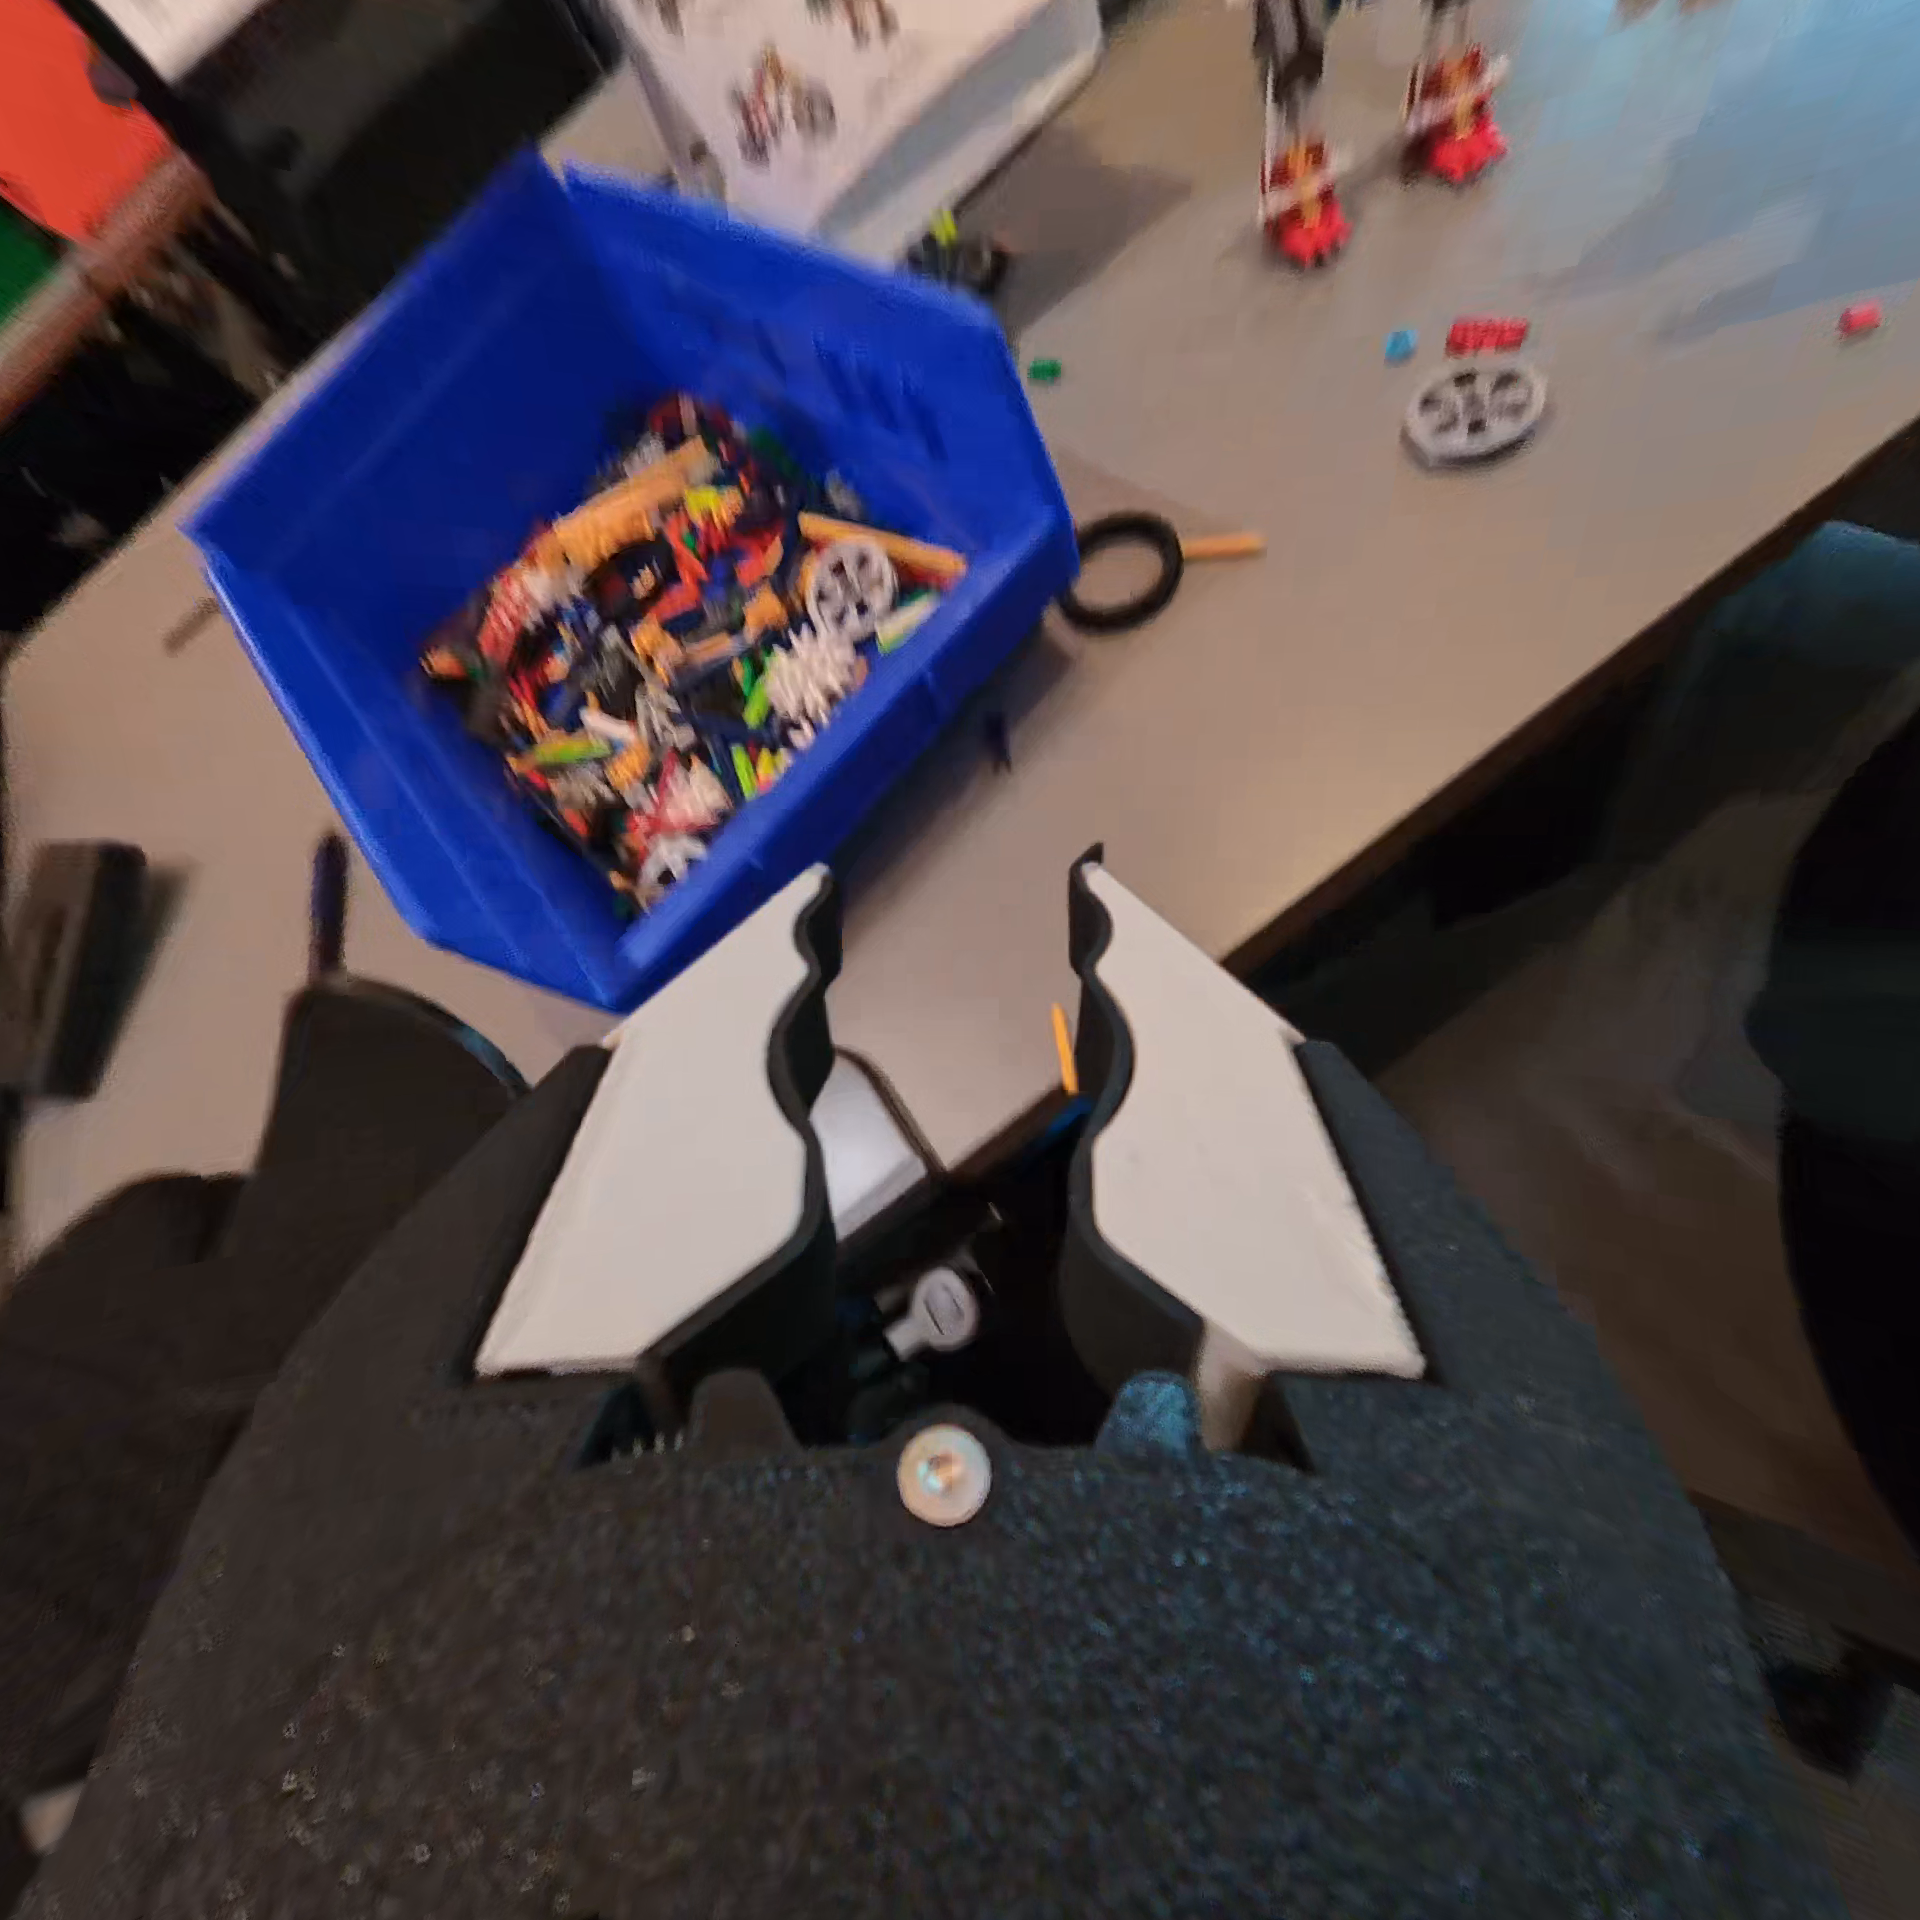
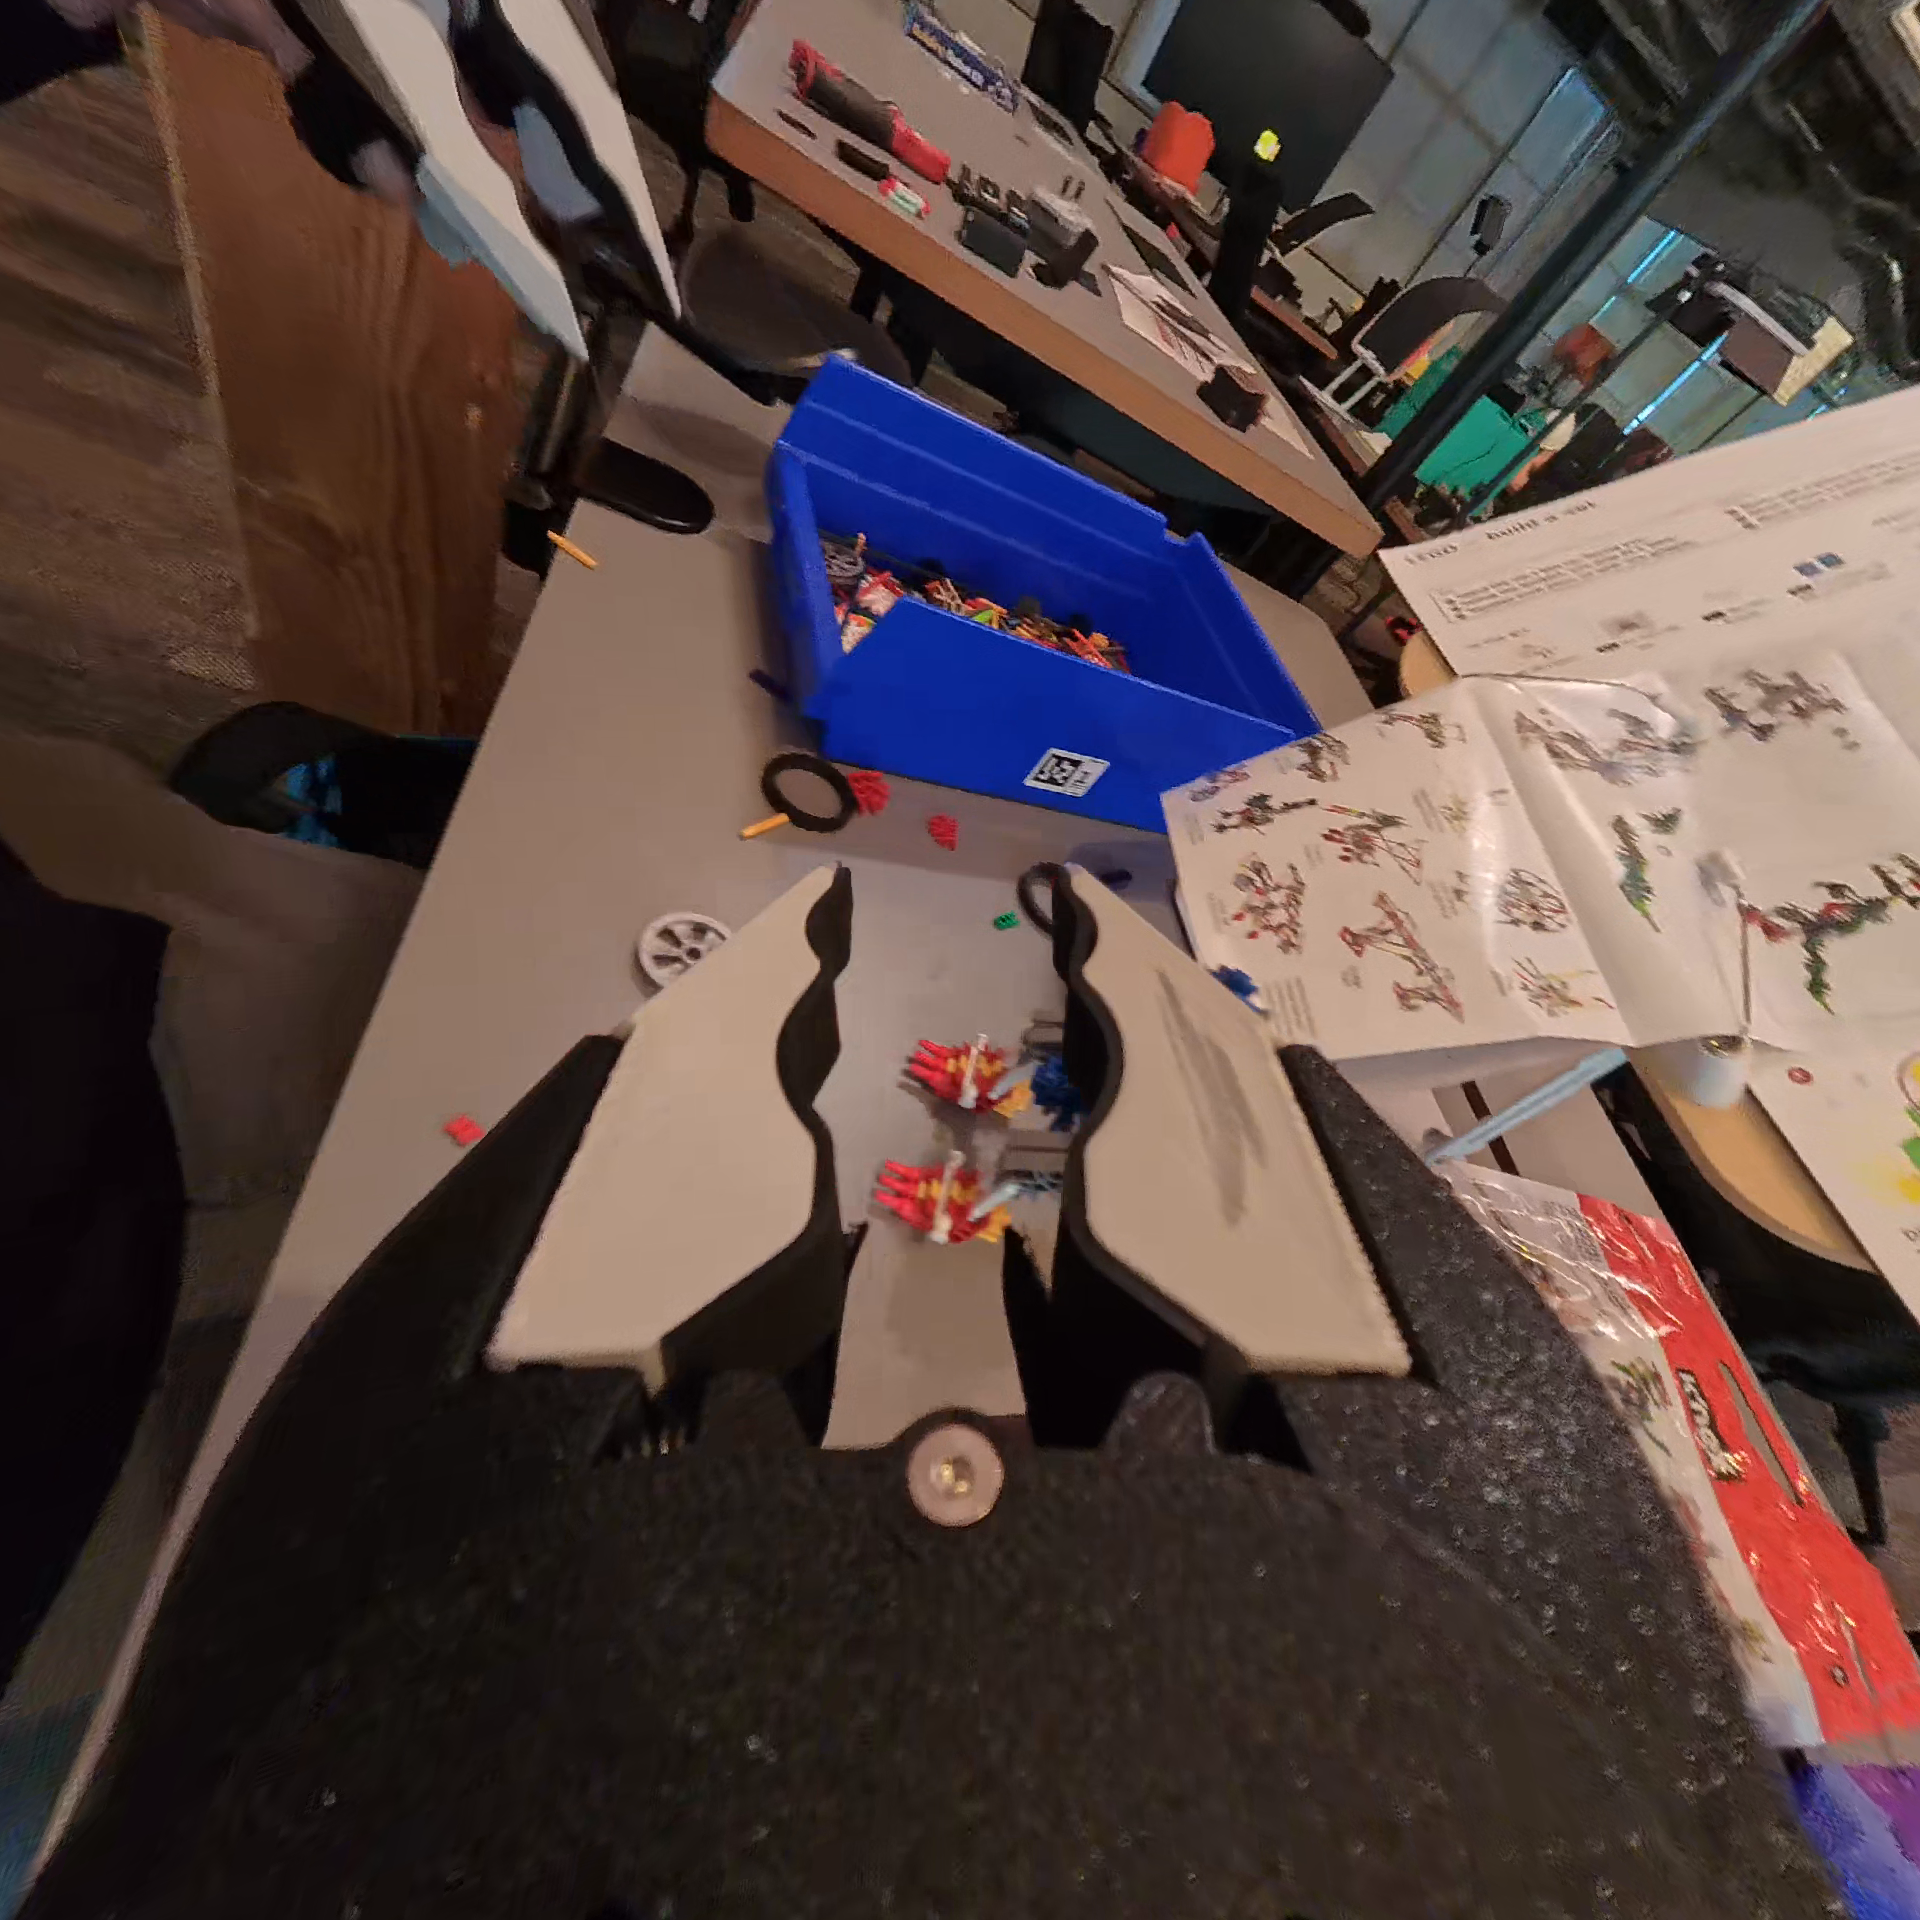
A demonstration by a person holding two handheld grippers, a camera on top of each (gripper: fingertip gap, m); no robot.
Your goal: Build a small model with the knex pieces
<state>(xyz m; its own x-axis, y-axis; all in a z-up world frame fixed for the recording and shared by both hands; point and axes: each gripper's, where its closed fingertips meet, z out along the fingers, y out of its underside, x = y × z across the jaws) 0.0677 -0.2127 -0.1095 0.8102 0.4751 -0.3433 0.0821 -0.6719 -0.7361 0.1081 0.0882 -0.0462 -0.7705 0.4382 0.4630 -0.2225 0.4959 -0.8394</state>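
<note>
Gaping empty, both jaws; only right wrist view shows the instruction sheet [image 2: 1455, 862].

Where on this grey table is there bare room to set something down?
Bare table lies left of the blue bin, toward the near edge. A smaller patch sits between the black ring and the red spiky pieces. Rightward the open instruction sheet crowds it.

Grey table [image 2: 623, 707], blue bin [image 2: 997, 717] of toy bits on it, black ring [image 2: 800, 795], grey wheel [image 2: 681, 940], small red pieces [image 2: 945, 1075], open paper booklet [image 2: 1455, 852] beside the bin
</note>
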